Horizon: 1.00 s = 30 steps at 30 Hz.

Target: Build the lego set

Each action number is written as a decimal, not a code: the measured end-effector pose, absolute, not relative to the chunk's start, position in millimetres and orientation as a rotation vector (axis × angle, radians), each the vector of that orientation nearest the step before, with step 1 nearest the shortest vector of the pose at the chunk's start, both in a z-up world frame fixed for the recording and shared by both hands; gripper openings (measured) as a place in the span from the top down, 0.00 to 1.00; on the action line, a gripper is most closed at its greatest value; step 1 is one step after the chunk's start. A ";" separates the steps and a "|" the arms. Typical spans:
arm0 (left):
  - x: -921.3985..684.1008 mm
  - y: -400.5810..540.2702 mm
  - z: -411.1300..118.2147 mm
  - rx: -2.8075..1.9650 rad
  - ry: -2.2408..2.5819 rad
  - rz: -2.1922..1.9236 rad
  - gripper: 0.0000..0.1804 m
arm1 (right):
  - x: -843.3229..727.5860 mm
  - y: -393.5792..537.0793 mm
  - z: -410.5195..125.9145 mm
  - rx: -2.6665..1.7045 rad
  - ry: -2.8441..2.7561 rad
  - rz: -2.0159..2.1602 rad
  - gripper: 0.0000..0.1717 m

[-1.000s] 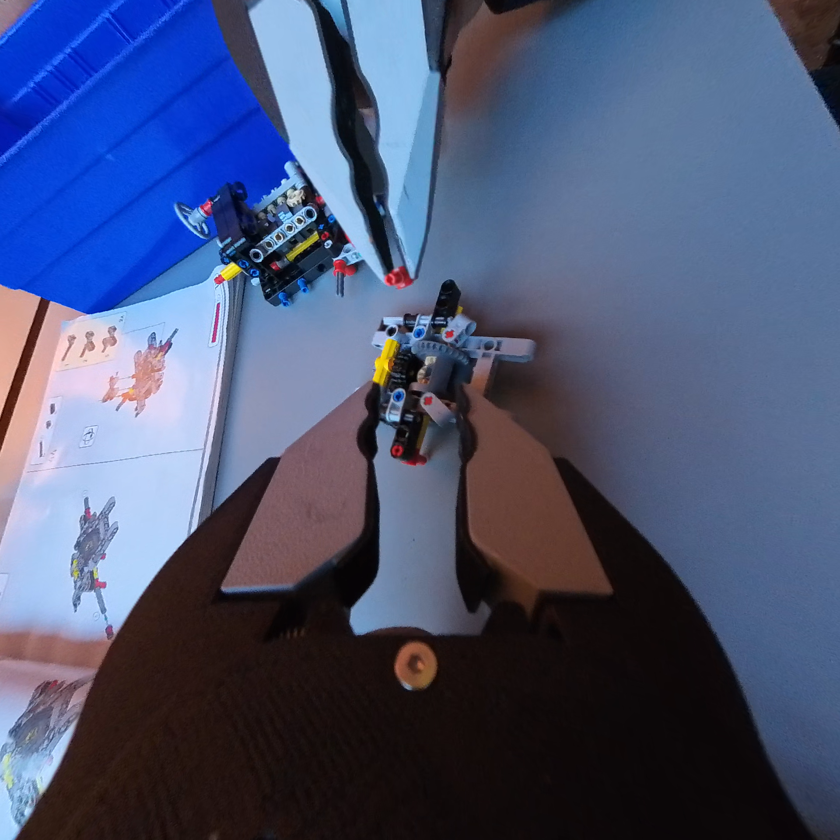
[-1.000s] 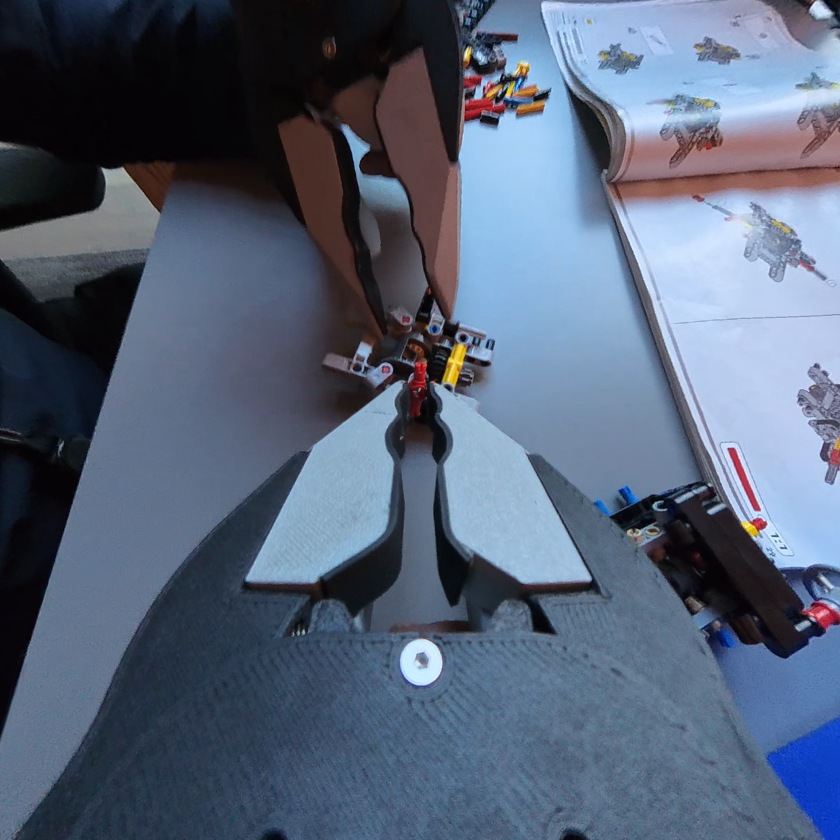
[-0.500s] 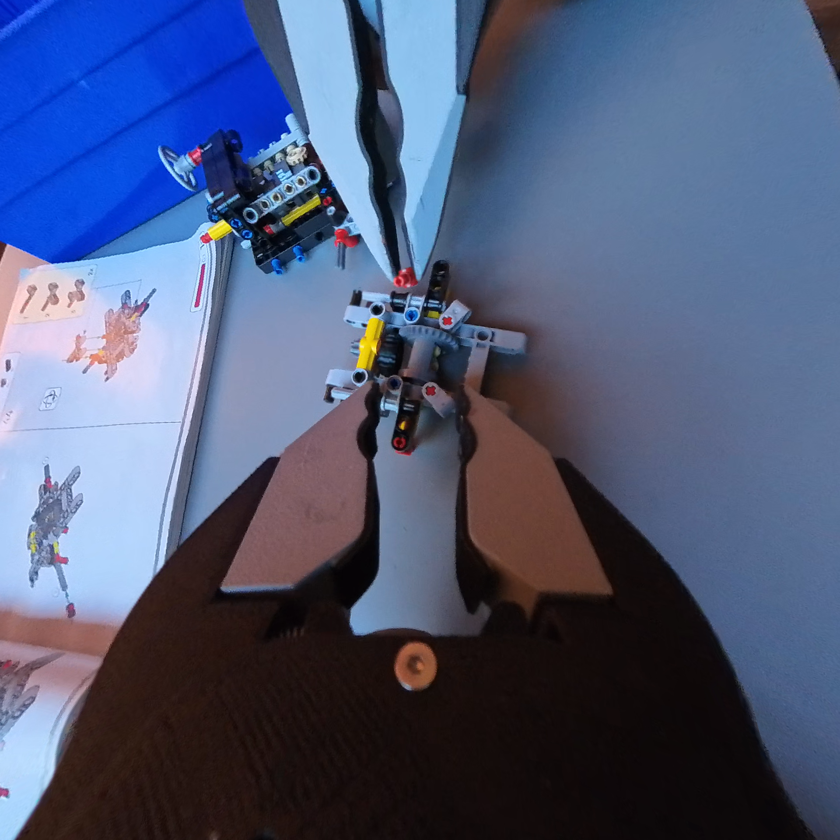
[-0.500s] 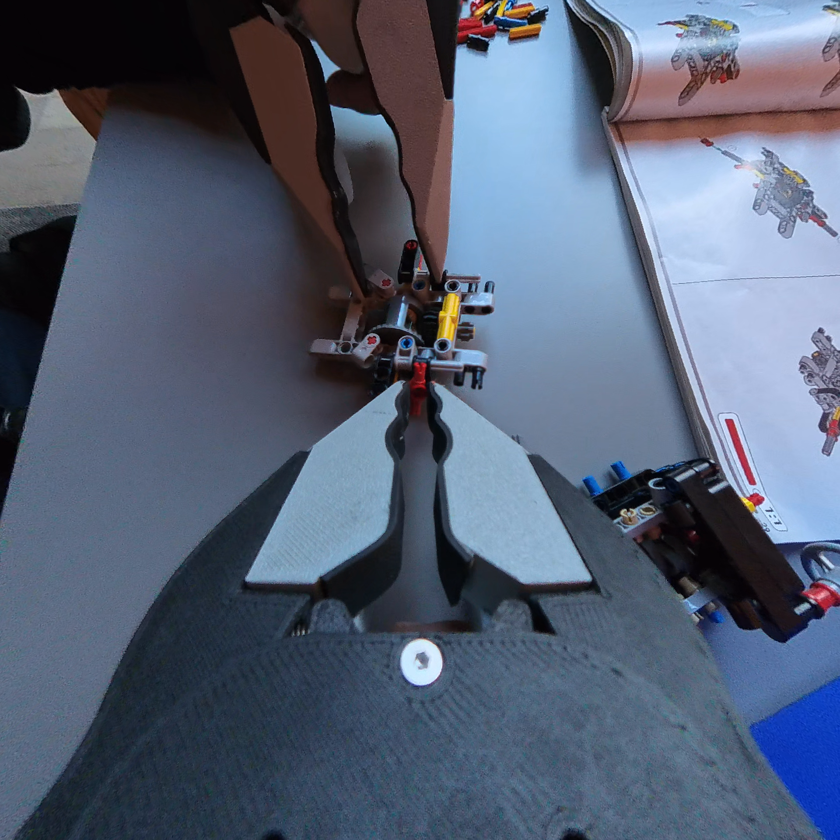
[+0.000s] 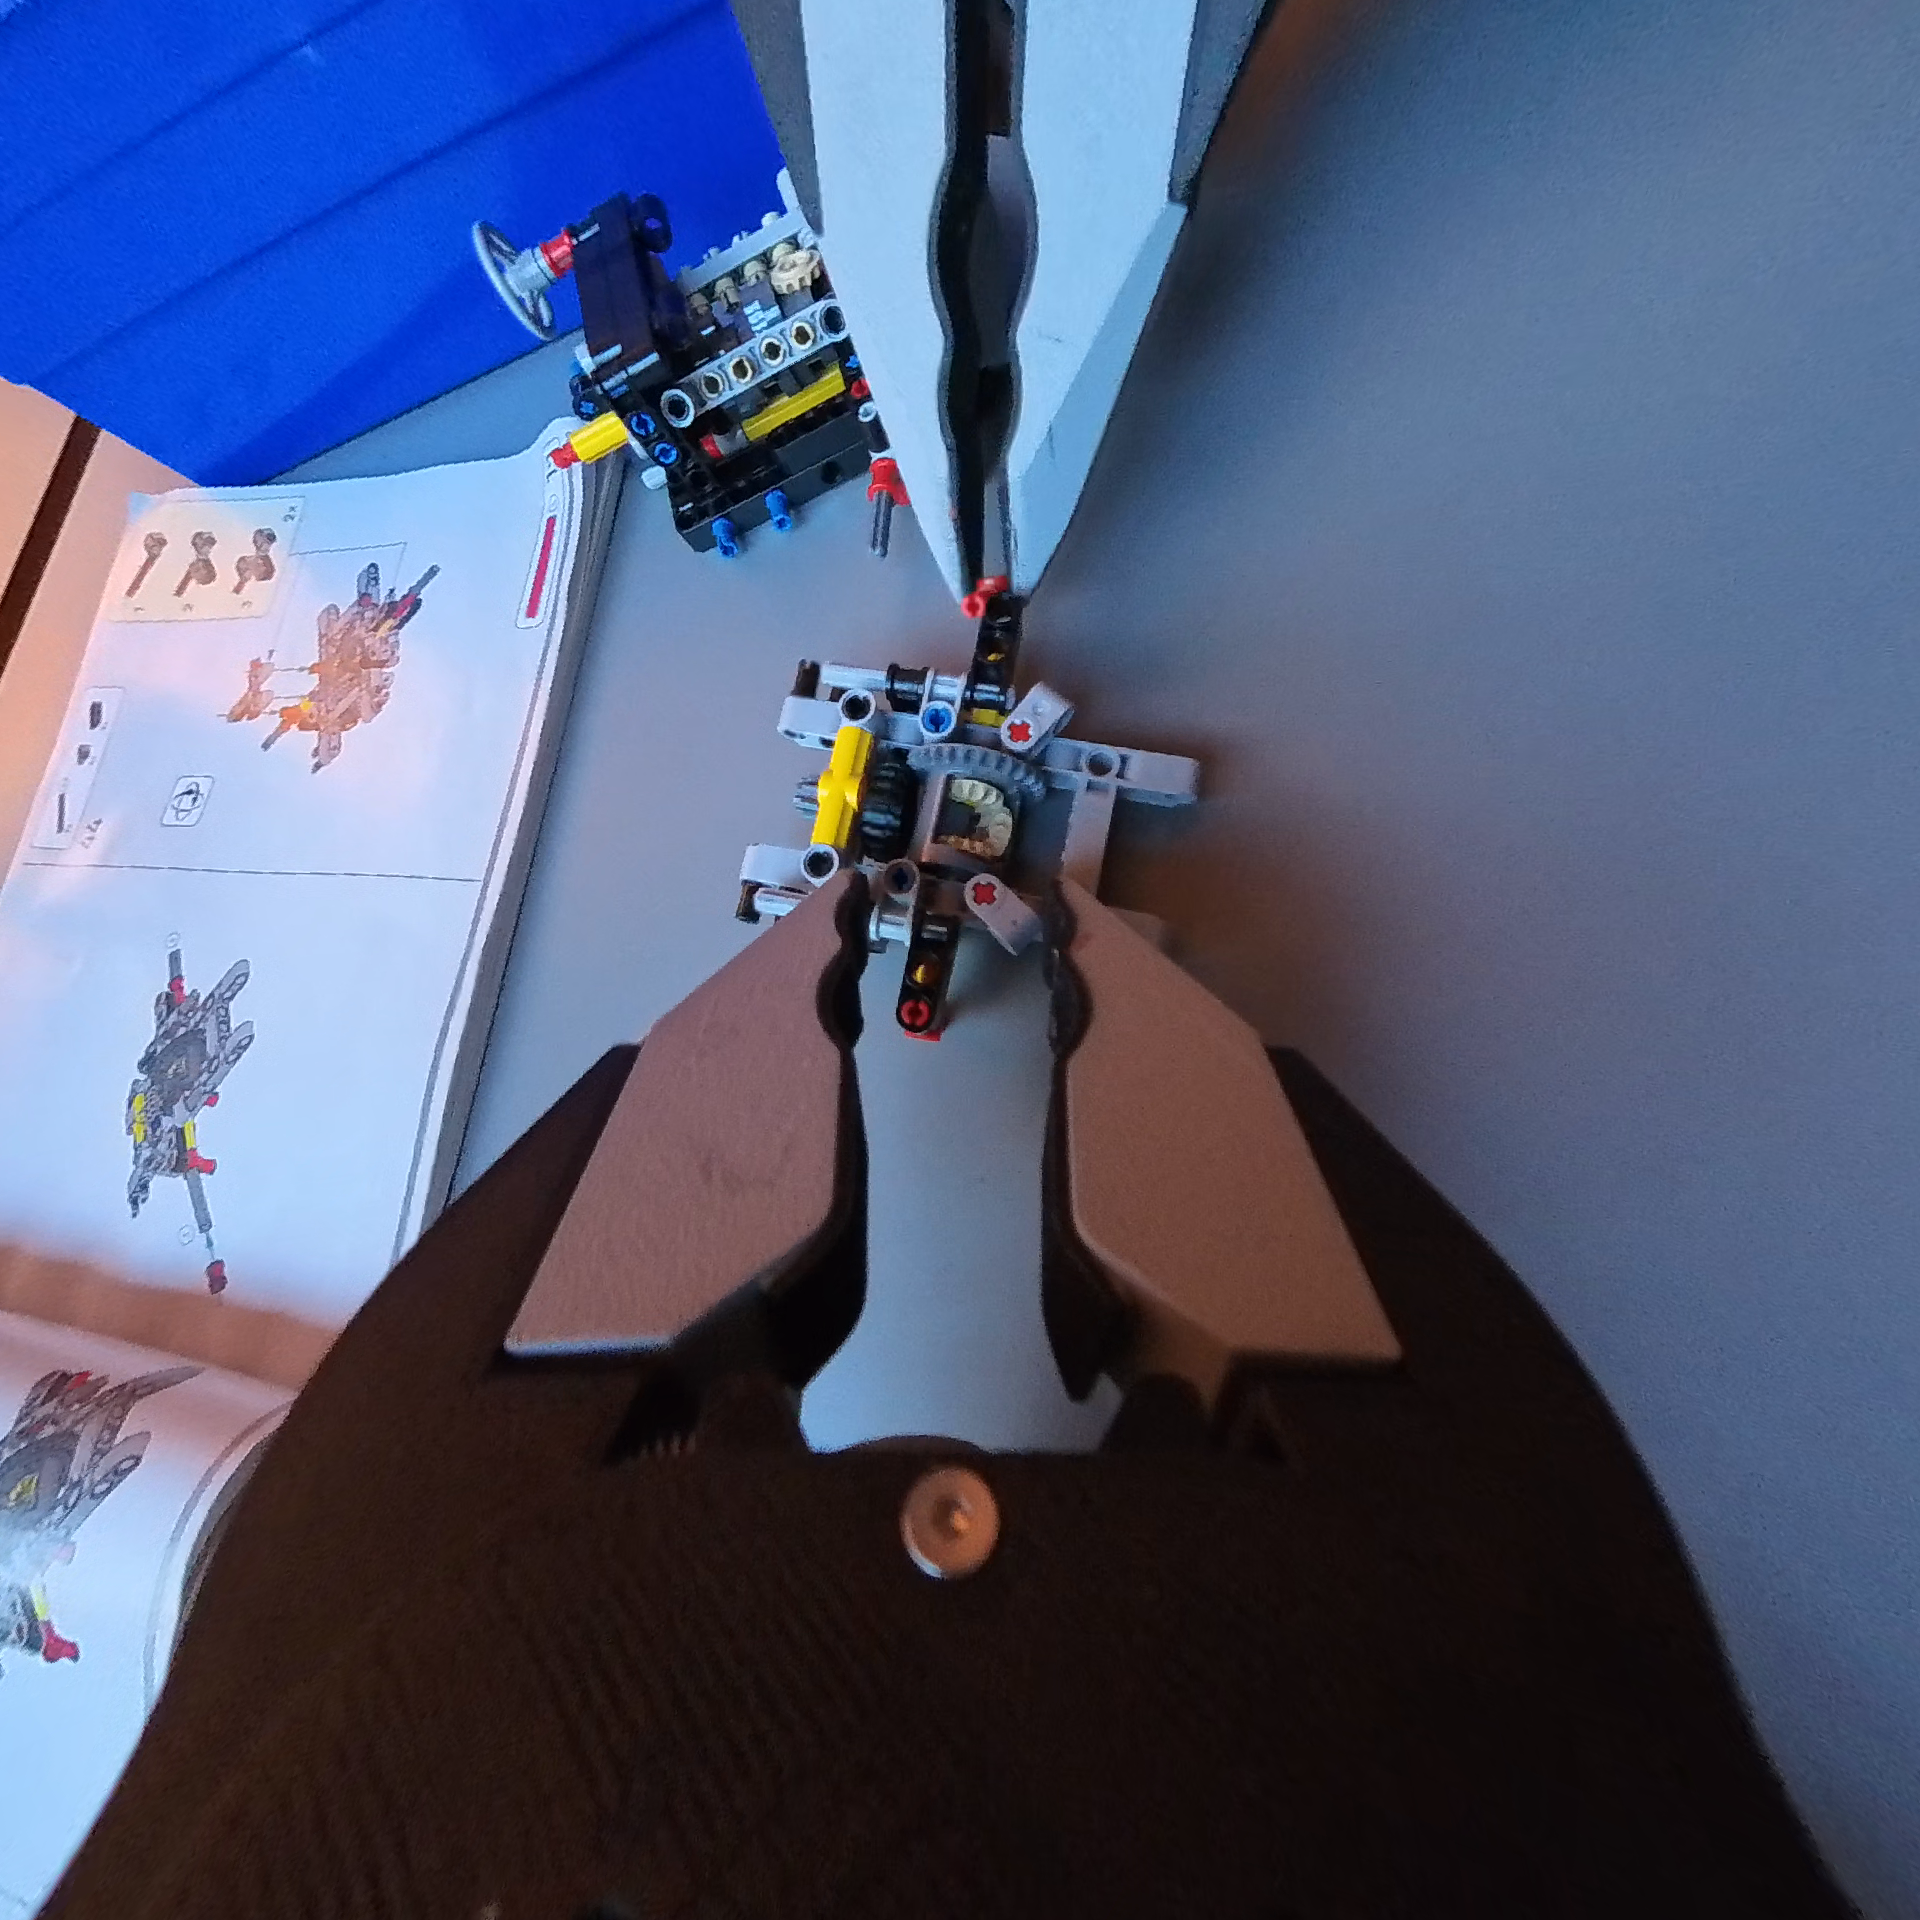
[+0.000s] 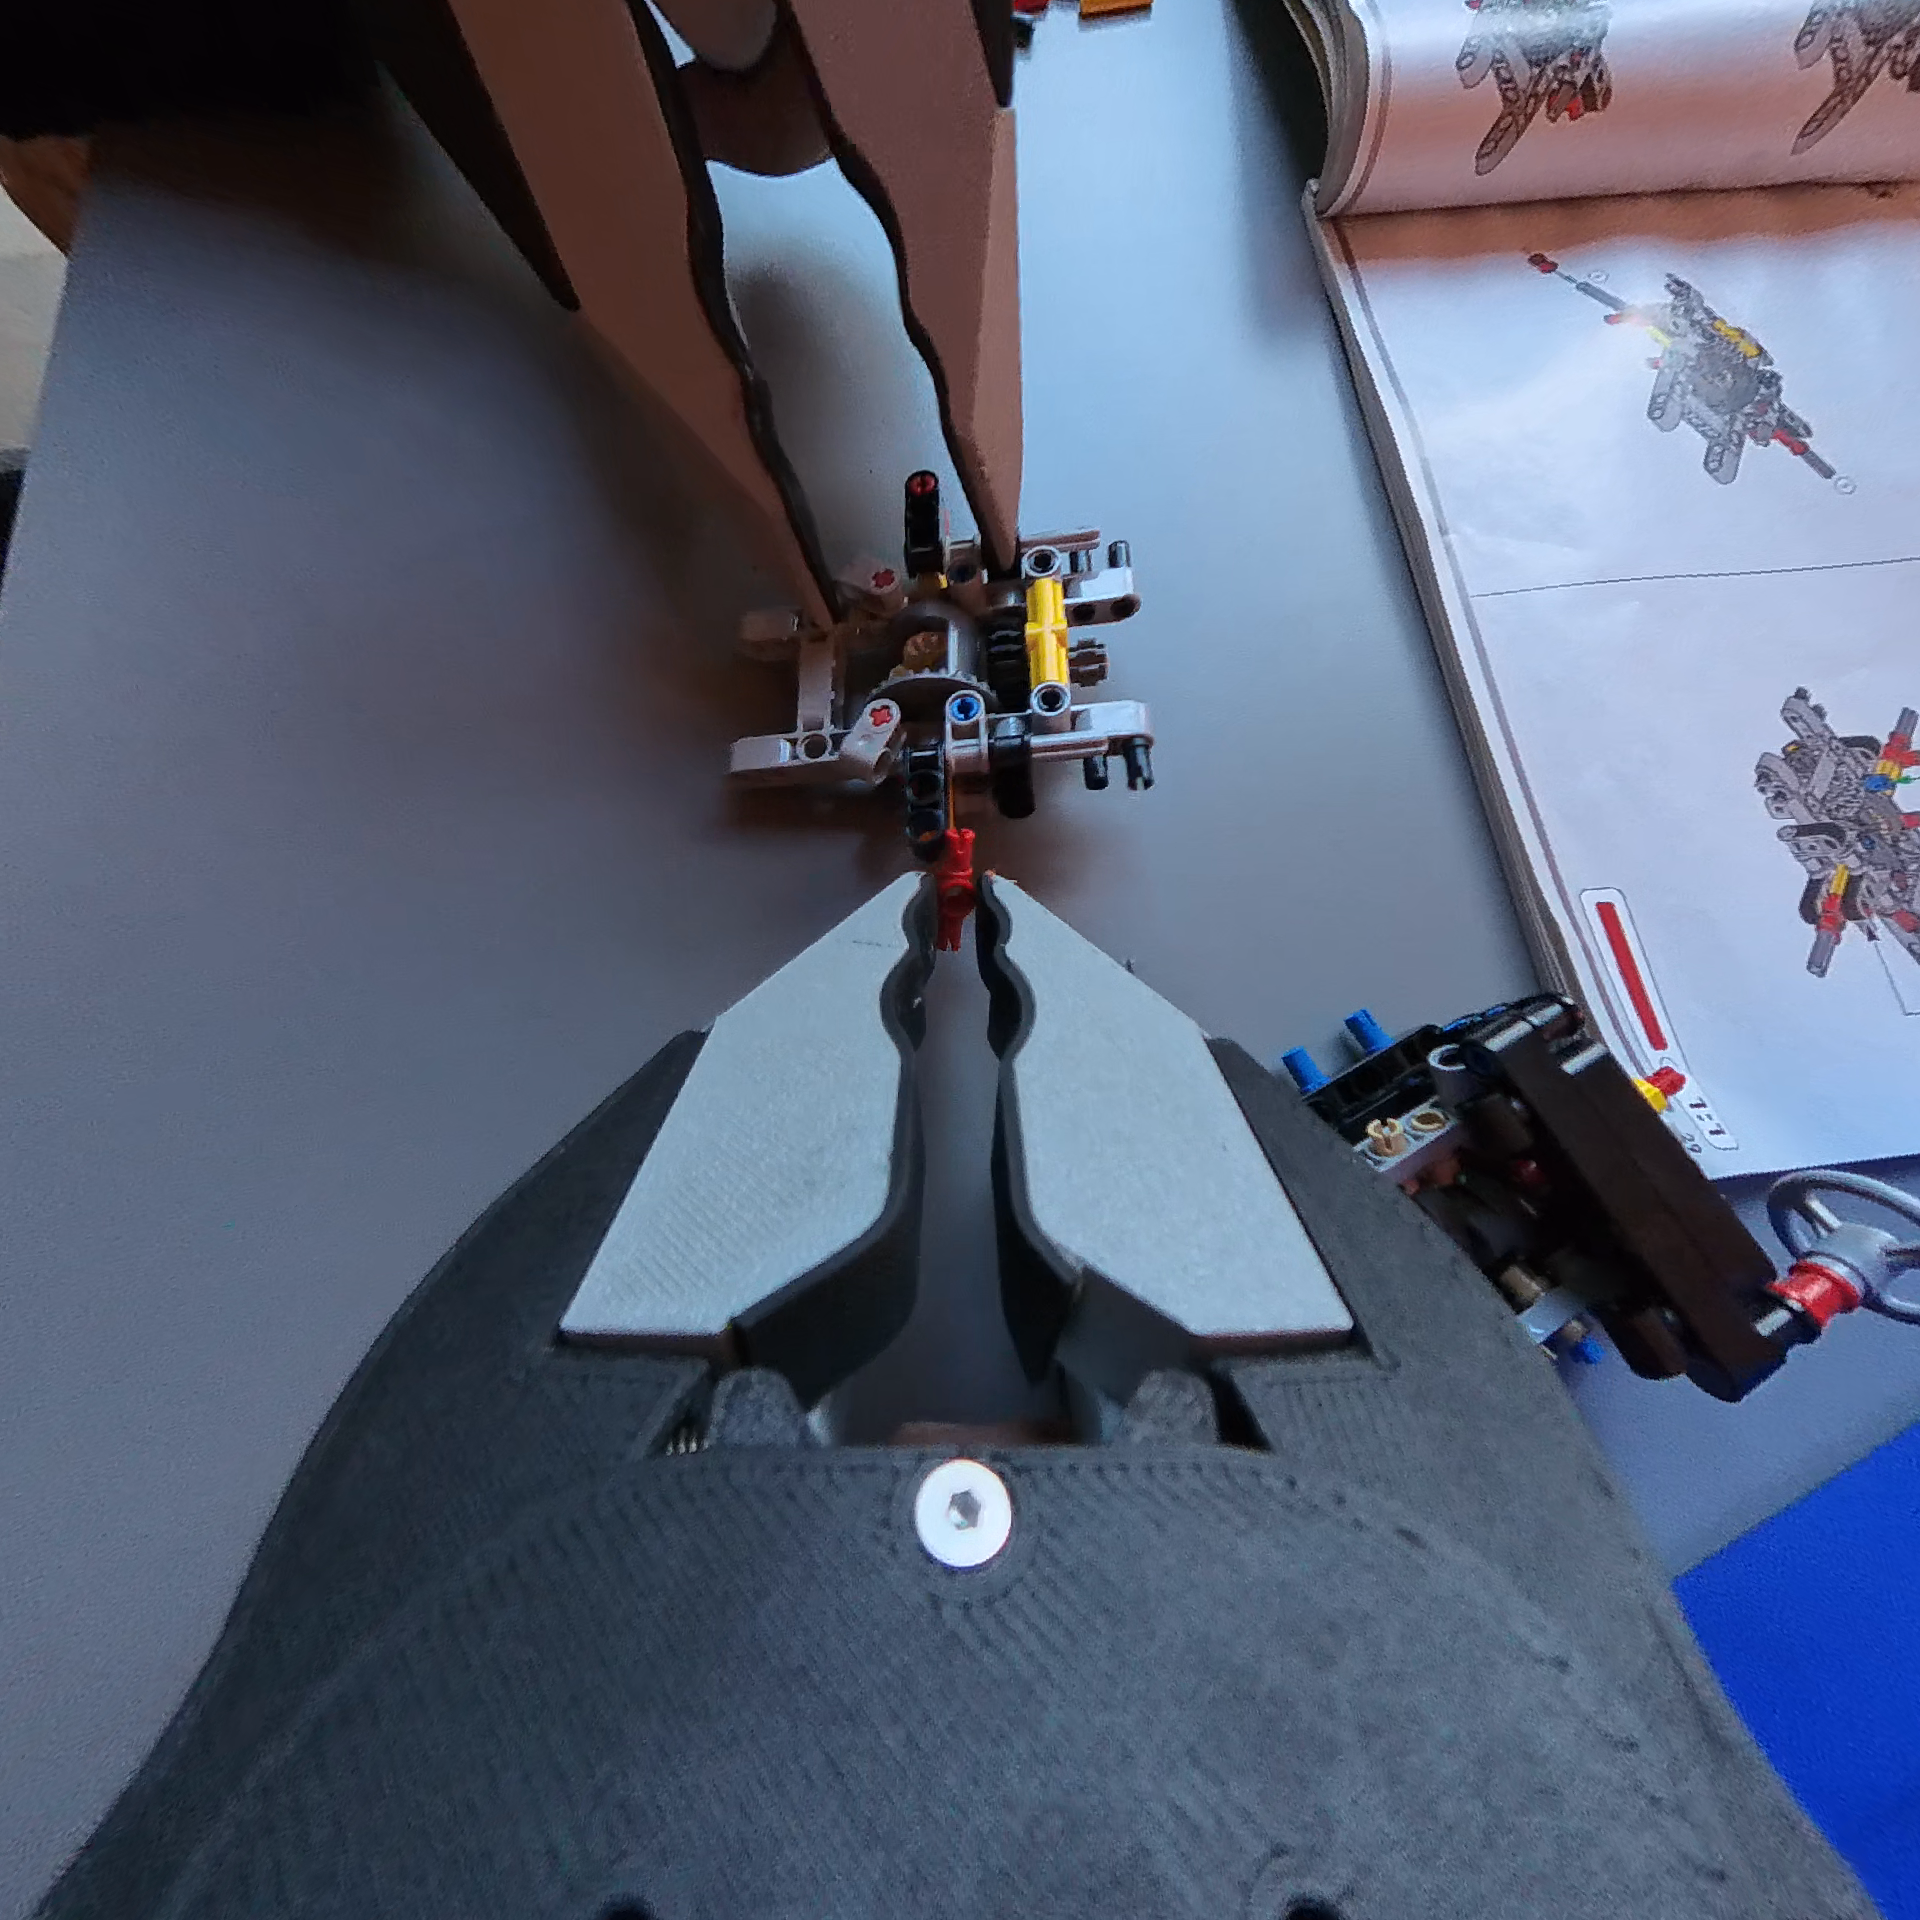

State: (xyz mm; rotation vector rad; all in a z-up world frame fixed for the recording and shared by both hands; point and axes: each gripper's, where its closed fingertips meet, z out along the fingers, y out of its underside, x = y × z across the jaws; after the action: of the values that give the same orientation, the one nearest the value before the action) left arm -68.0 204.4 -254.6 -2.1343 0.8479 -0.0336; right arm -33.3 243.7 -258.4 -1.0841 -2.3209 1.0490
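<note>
Since a second ago my right gripper (image 6: 957,902) has squared up with the small grey gear assembly (image 5: 966,795), and its red pin (image 6: 955,888) now points at the black beam (image 6: 923,792) sticking out of the assembly's near side in my right view, just short of it. I have that gripper nearly closed, both pads pressed on the pin. My left gripper (image 5: 951,914) is partly open around the opposite end of the assembly on the grey table (image 5: 1558,623); its fingertips (image 6: 992,499) straddle the frame and look to be bearing on it, though I cannot tell how firmly.

In the left view, the blue bin (image 5: 312,208) stands far left; I cannot see inside it. A larger black brick build (image 5: 727,405) with a grey steering wheel (image 5: 514,275) stands just in front of the bin. The open instruction booklet (image 5: 260,831) lies to the left, its edge touching that build. At the far edge of the right view, a few loose pieces (image 6: 1081,8) barely show.
</note>
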 end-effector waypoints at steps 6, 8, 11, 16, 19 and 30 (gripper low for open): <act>-68.3 204.8 -254.6 -2.133 0.844 -0.032 0.83 | -34.3 243.2 -262.5 -1.092 -2.325 1.030 0.97; -70.9 206.1 -254.7 -2.136 0.830 -0.021 0.83 | -34.6 243.5 -262.7 -1.093 -2.324 1.026 0.97; -79.1 209.1 -254.9 -2.149 0.793 0.013 0.84 | -34.7 243.4 -262.8 -1.094 -2.323 1.027 0.97; -90.2 211.9 -254.8 -2.171 0.731 0.038 0.84 | -34.6 242.5 -263.6 -1.089 -2.325 1.018 0.97; -86.3 209.5 -256.2 -2.168 0.764 0.028 0.85 | -34.3 240.9 -265.0 -1.085 -2.334 1.018 0.97; -71.9 183.9 -258.0 -2.184 0.943 -0.063 0.86 | -34.0 240.2 -265.6 -1.078 -2.338 1.019 0.97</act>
State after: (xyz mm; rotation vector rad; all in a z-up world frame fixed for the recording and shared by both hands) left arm -71.9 183.9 -258.0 -2.1844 0.9433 -0.0627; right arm -34.0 240.2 -265.6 -1.0783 -2.3376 1.0188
